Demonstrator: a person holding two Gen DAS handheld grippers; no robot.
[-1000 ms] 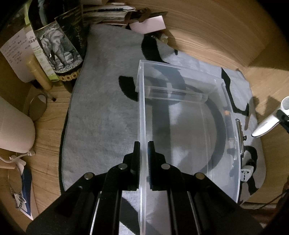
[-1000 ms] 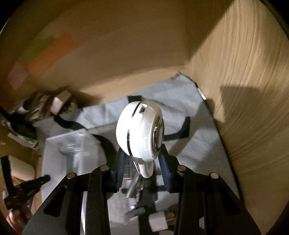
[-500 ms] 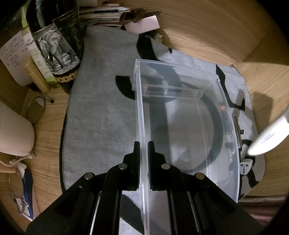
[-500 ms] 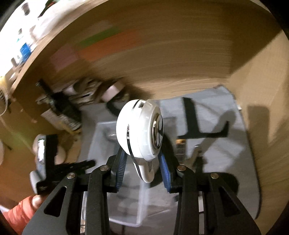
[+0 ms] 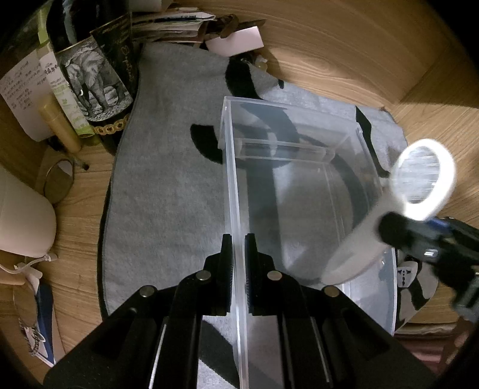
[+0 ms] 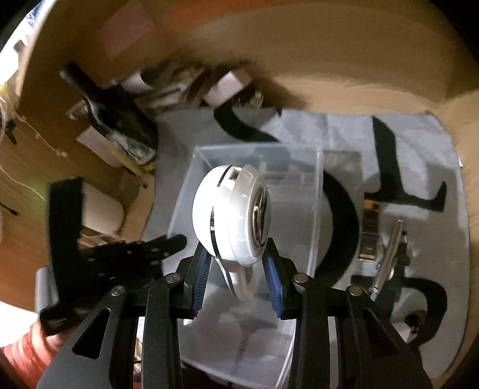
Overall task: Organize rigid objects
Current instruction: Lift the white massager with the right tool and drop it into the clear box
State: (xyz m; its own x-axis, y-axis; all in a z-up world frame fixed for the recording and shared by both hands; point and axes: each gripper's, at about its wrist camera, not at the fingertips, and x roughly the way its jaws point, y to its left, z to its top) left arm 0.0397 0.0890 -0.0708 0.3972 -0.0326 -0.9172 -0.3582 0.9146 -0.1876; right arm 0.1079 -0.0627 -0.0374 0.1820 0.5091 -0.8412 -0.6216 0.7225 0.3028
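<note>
A clear plastic box [image 5: 299, 191] stands on a grey mat with black letters [image 5: 167, 179]. My left gripper [image 5: 238, 248] is shut on the box's left wall. My right gripper [image 6: 236, 260] is shut on the handle of a white round magnifier [image 6: 230, 215] and holds it above the box [image 6: 257, 185]. In the left wrist view the magnifier [image 5: 419, 179] hangs over the box's right rim, with the right gripper [image 5: 398, 233] behind it. A silver pen [image 6: 389, 251] and a small metal clip [image 6: 369, 233] lie on the mat right of the box.
A dark wine bottle with an elephant label [image 5: 95, 74], a gold tube [image 5: 60, 122], papers [image 5: 173, 24] and a white pouch [image 5: 21, 221] crowd the left and back. Wooden walls [image 5: 344, 51] close in behind and to the right.
My right gripper has carried the magnifier leftward, from beside the mat's right edge to above the box. My left gripper has kept its hold on the box wall.
</note>
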